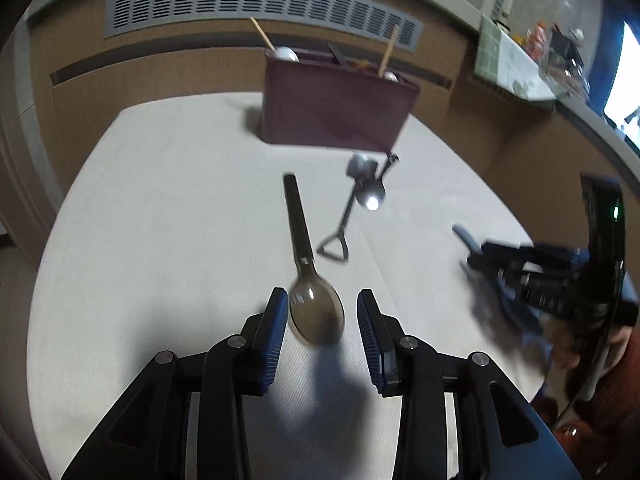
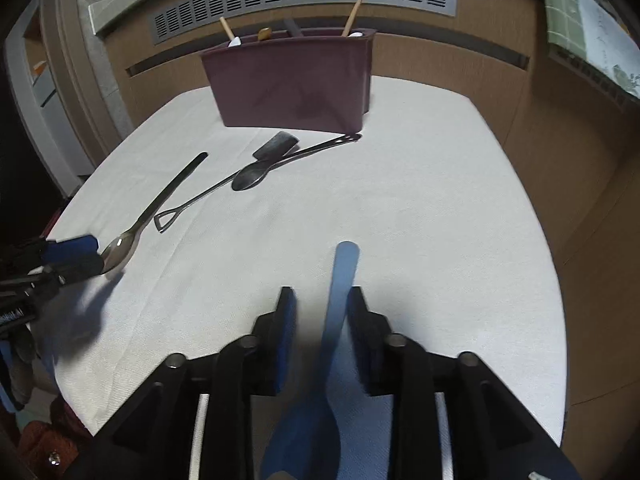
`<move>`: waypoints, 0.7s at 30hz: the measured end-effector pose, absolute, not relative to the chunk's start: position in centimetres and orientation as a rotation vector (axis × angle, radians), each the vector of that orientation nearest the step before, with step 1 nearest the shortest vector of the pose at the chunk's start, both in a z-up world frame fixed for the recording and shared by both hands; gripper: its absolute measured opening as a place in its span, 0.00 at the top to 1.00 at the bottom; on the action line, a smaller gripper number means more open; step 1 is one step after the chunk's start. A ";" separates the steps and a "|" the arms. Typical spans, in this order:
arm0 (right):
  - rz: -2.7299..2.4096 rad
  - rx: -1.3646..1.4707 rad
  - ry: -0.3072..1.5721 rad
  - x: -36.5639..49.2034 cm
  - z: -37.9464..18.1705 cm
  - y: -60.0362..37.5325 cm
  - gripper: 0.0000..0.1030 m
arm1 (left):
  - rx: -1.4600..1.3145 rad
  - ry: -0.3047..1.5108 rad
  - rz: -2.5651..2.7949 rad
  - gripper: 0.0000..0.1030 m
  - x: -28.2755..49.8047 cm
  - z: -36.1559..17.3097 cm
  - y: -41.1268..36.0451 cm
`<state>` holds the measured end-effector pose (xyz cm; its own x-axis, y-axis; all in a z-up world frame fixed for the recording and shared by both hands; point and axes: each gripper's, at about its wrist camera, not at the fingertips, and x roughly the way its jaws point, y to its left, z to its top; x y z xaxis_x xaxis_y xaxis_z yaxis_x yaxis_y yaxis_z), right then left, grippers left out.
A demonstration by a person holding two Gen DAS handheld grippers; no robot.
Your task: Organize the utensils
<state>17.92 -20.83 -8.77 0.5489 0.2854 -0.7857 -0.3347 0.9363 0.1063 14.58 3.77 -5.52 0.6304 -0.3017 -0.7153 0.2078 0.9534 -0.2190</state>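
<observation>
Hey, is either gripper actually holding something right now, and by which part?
Neither grips yet. The left gripper straddles the dark-handled spoon's bowl; the right gripper straddles the blue spoon's handle. Both are open.

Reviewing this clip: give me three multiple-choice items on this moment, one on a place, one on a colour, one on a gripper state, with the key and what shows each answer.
1. Where does the bowl of the dark-handled spoon lie?
A. Inside the maroon utensil holder
B. Between the open fingers of the left hand-held gripper
C. Under the blue spoon

2. What colour is the utensil holder?
A. Maroon
B. Green
C. White

3. How does the right hand-held gripper stand?
A. Shut tight on a spoon
B. Out of view
C. Open, fingers on either side of the blue spoon's handle

Key: 1 B, the left hand-held gripper has the bowl between its pads, gaps on both sides. 2 A, both views show it maroon at the far side of the white cloth. 3 C, the blue spoon runs between the fingers, gaps visible.
</observation>
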 end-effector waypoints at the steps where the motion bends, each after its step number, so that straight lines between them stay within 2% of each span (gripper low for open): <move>1: 0.370 -0.059 0.926 18.1 -8.9 -20.7 0.69 | -0.127 0.837 -0.292 0.64 14.9 -5.3 3.8; 3: 0.384 -0.076 0.942 18.3 -9.4 -20.2 0.71 | -0.130 0.848 -0.290 0.63 15.7 -5.1 3.5; 5: 0.358 -0.141 0.920 18.4 -9.3 -19.5 0.90 | -0.108 0.880 -0.283 0.63 17.2 -5.4 2.9; 11: 0.400 -0.144 0.871 20.0 -7.3 -19.5 0.91 | -0.057 0.987 -0.265 0.63 22.1 -6.6 1.5; 14: 0.434 -0.118 0.830 21.3 -5.7 -19.9 0.91 | -0.030 1.027 -0.241 0.67 24.4 -7.1 1.1; 16: 0.463 -0.104 0.801 22.2 -4.7 -20.0 0.91 | 0.009 1.030 -0.224 0.74 25.5 -7.0 0.6; 21: 0.489 -0.097 0.755 24.0 -4.3 -19.7 0.91 | 0.098 1.047 -0.186 0.75 27.1 -7.2 -0.6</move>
<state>24.03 -19.73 -4.33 0.6222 0.3906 -0.6785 -0.4589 0.8841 0.0881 27.06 -0.63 -7.25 0.4863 -0.1066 -0.8673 0.1994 0.9799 -0.0086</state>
